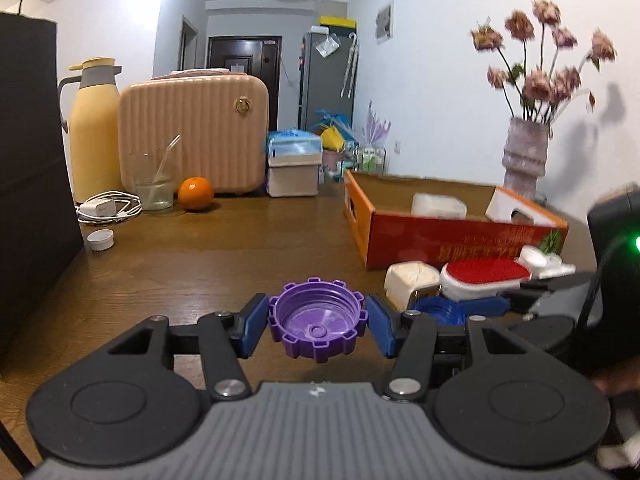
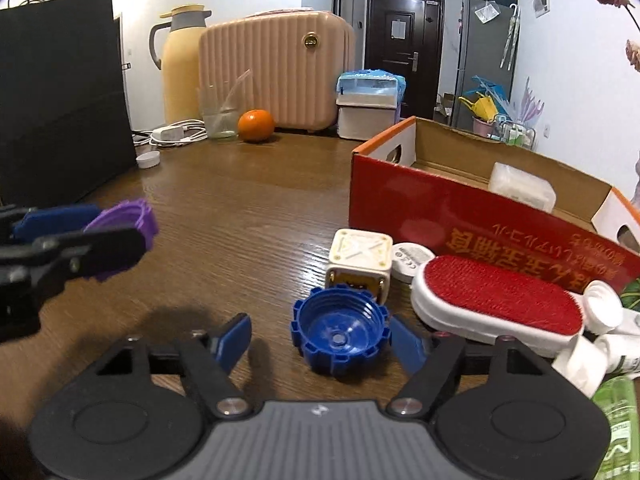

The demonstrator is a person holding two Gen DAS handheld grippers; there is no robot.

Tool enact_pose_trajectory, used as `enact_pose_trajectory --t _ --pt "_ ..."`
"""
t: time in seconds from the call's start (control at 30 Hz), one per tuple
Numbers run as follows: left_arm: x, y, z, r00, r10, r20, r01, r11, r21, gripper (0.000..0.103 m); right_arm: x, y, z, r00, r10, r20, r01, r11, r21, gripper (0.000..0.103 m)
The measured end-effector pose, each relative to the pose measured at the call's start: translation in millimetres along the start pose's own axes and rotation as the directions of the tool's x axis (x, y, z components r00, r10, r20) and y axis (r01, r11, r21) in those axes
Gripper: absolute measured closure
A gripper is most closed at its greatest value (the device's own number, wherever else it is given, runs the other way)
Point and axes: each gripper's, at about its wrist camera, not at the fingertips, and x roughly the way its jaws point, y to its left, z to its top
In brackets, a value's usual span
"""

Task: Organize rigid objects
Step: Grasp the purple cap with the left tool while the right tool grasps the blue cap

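Note:
A purple toothed cap [image 1: 318, 326] sits between the blue pads of my left gripper [image 1: 318, 330], which is shut on it above the wooden table; the right wrist view shows the same purple cap [image 2: 124, 226] held at the far left. A blue toothed cap [image 2: 340, 334] lies open side up on the table between the fingers of my right gripper [image 2: 320, 342]. Its right pad is close beside the cap and its left pad [image 2: 234, 340] stands well apart, so it is open. Just beyond lie a white cube [image 2: 360, 258], a white disc [image 2: 410, 260] and a red lint brush [image 2: 500, 300].
An orange cardboard box [image 2: 400, 200] holding a white container [image 2: 520, 186] stands right of centre. A white tube [image 2: 600, 320] and green bottle [image 2: 616, 420] lie at the right edge. At the back are a black bag [image 2: 60, 100], thermos [image 2: 184, 64], pink case [image 2: 276, 68], glass [image 2: 218, 114], orange [image 2: 256, 126] and vase [image 1: 524, 152].

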Motion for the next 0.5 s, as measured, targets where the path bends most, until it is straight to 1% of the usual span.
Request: enact_pose_trajectory --t 0.03,0.07,0.1,0.17,0.23,0.3,0.4,0.5 --pt "0.5 -2.6 -1.1 1.000 0.004 -0.006 -0.004 1.000 0.015 0.048 1.3 -1.3 -0.3 1.000 -0.005 -0.005 0.005 1.000 0.006 0.038" --pt "-0.3 -5.1 -1.6 1.000 0.006 -0.006 -0.006 1.000 0.028 0.048 1.2 -2.8 -1.0 1.000 -0.015 -0.006 0.015 1.000 0.013 0.049" --pt "-2.8 -6.3 -1.7 1.000 0.006 0.004 -0.006 0.999 0.035 0.048 1.3 -5.0 -1.4 1.000 -0.022 -0.009 0.022 0.999 0.025 0.051" --pt "-11.1 -5.1 -2.0 1.000 0.008 0.030 -0.008 1.000 0.023 0.048 0.2 -8.8 -1.4 1.000 -0.009 -0.011 0.009 0.999 0.052 0.051" --pt "-20.2 -1.5 -2.6 0.999 0.009 0.045 -0.009 1.000 0.006 0.048 -3.5 -7.8 -0.7 1.000 -0.011 -0.003 0.012 0.999 0.049 0.051" --pt "-29.4 1.7 -5.1 0.999 0.023 0.044 -0.023 1.000 0.010 0.048 -13.4 -6.2 -0.4 0.999 -0.022 0.030 0.021 0.998 0.054 0.051" --pt "-41.9 5.9 -8.6 0.998 0.048 0.037 -0.048 0.999 0.007 0.048 -35.5 -5.9 -2.4 0.996 -0.032 0.088 0.024 0.995 0.094 0.051" --pt "-55.7 5.8 -9.0 0.998 0.042 0.045 -0.042 0.999 -0.005 0.048 -63.5 -6.7 -8.6 0.990 -0.039 0.137 0.025 0.994 0.107 0.051"
